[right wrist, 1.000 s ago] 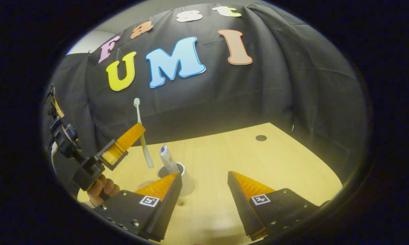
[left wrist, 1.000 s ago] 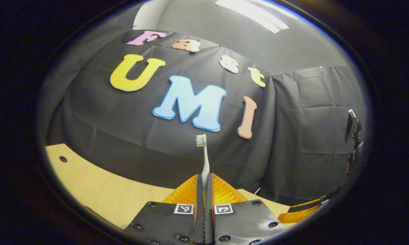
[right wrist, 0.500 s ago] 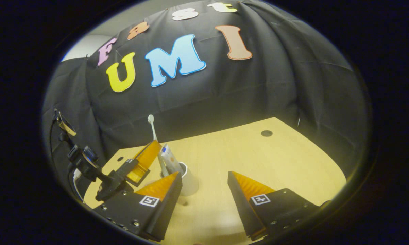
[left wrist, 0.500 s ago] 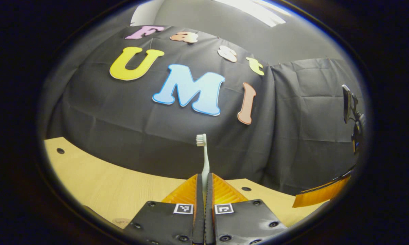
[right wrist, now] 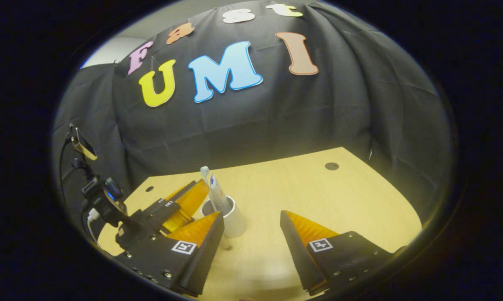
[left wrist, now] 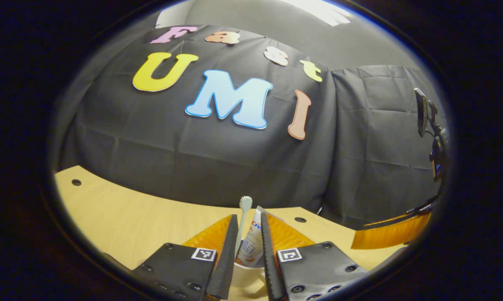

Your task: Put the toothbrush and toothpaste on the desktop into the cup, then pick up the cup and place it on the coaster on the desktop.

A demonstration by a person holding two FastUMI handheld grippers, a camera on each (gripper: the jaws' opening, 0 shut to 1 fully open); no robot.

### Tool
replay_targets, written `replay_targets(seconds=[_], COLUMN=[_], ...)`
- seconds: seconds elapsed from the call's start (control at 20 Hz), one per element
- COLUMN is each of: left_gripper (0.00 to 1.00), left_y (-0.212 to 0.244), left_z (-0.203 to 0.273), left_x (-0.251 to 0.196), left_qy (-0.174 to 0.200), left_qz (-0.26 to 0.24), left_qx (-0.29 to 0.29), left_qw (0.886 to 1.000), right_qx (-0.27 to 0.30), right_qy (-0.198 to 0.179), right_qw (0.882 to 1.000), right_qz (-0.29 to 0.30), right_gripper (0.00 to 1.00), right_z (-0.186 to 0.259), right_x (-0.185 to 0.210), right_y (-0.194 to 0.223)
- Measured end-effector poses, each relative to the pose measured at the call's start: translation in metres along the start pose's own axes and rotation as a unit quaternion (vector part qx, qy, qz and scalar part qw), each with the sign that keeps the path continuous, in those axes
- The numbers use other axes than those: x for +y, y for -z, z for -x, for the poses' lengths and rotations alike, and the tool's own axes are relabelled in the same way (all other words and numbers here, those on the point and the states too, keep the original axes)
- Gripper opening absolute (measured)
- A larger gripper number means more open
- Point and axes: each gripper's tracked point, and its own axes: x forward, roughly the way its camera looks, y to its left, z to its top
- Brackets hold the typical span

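A white cup (right wrist: pixel 236 220) stands on the wooden desktop (right wrist: pixel 318 196) and holds a toothpaste tube (right wrist: pixel 218 195) and a pale toothbrush (right wrist: pixel 205 171), head up. My left gripper (left wrist: pixel 248 217) is open. Its fingers stand either side of the toothbrush (left wrist: pixel 243 209) and toothpaste tube (left wrist: pixel 251 246), just above the cup (left wrist: pixel 243 274), with gaps on both sides. In the right gripper view the left gripper (right wrist: pixel 184 200) sits just left of the cup. My right gripper (right wrist: pixel 251 215) is open and holds nothing; its left finger hides the cup's lower left side.
Black cloth walls close off the back of the desktop (left wrist: pixel 130 217). Small dark holes (right wrist: pixel 331 166) mark the tabletop. A phone on a stand (right wrist: pixel 82 144) rises by the left gripper. One right gripper finger (left wrist: pixel 391 236) shows at the right of the left gripper view.
My left gripper came down over the cup with the toothbrush and opened. The toothbrush dropped in beside the toothpaste. The right gripper hardly moved.
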Motion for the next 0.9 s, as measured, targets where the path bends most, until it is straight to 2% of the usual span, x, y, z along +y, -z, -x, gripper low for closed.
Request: replay_targets(seconds=[0.15, 0.2, 0.3, 0.4, 0.55, 0.6, 0.9], left_gripper=[0.50, 0.58, 0.58, 0.71, 0.71, 0.77, 0.90], left_y=[-0.008, -0.011, -0.017, -0.024, -0.032, -0.029, -0.030], left_z=[0.017, 0.023, 0.034, 0.043, 0.052, 0.054, 0.071], left_x=[-0.003, -0.003, -0.004, -0.006, -0.006, -0.005, 0.010], left_qy=[-0.014, -0.020, -0.032, -0.037, -0.040, -0.039, -0.052], left_qz=[-0.007, -0.008, -0.016, -0.022, -0.027, -0.029, -0.022], left_qx=[0.017, 0.019, 0.024, 0.026, 0.036, 0.047, 0.072], left_qw=[1.000, 1.000, 0.999, 0.999, 0.998, 0.998, 0.996], right_qx=[0.008, 0.012, 0.018, 0.024, 0.036, 0.043, 0.083], right_qy=[-0.003, -0.004, -0.008, -0.012, -0.009, -0.009, -0.015], right_qw=[1.000, 1.000, 1.000, 1.000, 0.999, 0.999, 0.996], right_qz=[0.004, 0.005, 0.008, 0.008, 0.011, 0.010, 0.014], right_gripper=[0.82, 0.82, 0.82, 0.82, 0.82, 0.82, 0.82], right_z=[0.000, -0.001, -0.004, -0.008, -0.013, -0.016, -0.031], right_x=[0.003, 0.005, 0.009, 0.014, 0.020, 0.023, 0.041], right_y=[-0.003, -0.003, 0.000, 0.001, 0.006, 0.008, 0.013])
